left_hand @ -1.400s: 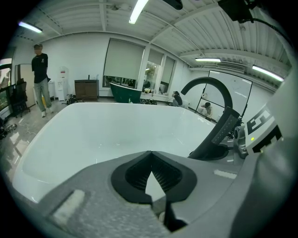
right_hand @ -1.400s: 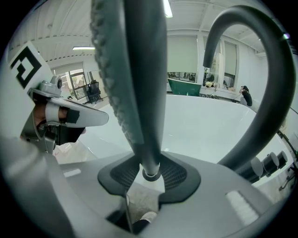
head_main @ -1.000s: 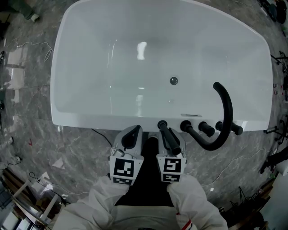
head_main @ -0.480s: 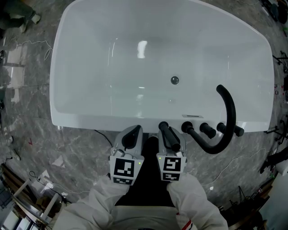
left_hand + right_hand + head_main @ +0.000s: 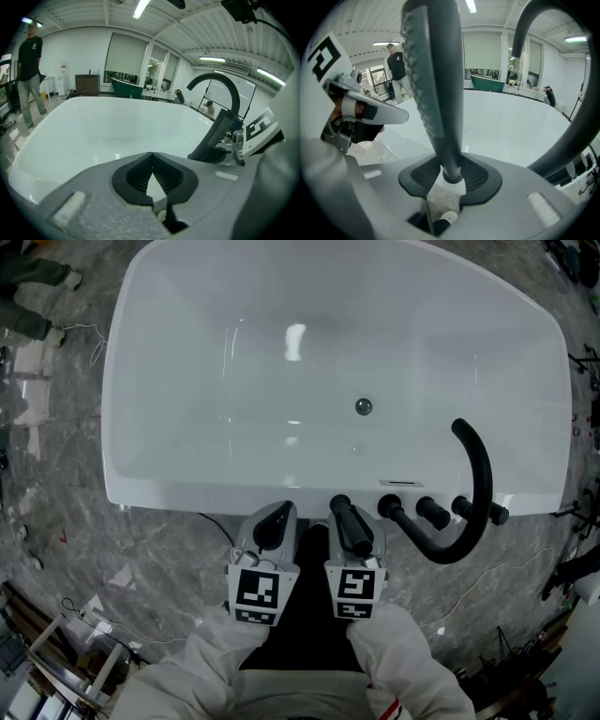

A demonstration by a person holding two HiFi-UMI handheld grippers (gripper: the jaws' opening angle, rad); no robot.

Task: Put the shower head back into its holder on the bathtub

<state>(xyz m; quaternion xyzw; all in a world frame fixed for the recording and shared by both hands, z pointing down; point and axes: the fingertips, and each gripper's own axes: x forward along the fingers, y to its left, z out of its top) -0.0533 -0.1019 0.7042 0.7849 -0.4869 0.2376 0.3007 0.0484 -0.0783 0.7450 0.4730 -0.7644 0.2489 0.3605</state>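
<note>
Grey marbled floor [image 5: 141,549] surrounds a white tub [image 5: 187,486], whose near rim lies just ahead of me. My left gripper [image 5: 152,171] is empty, its tips pressed together, hanging beside the right one just short of that rim. My right gripper [image 5: 451,176] pinches the shower head [image 5: 436,84] by its narrow end; its long axis runs straight away from me, the far tip at the rim, just left of the knobs [image 5: 431,512] and arched spout [image 5: 478,474]. I can't pick out the holder for certain; I judge it sits there. The right hand is nearer. No readable writing, only square markers.
</note>
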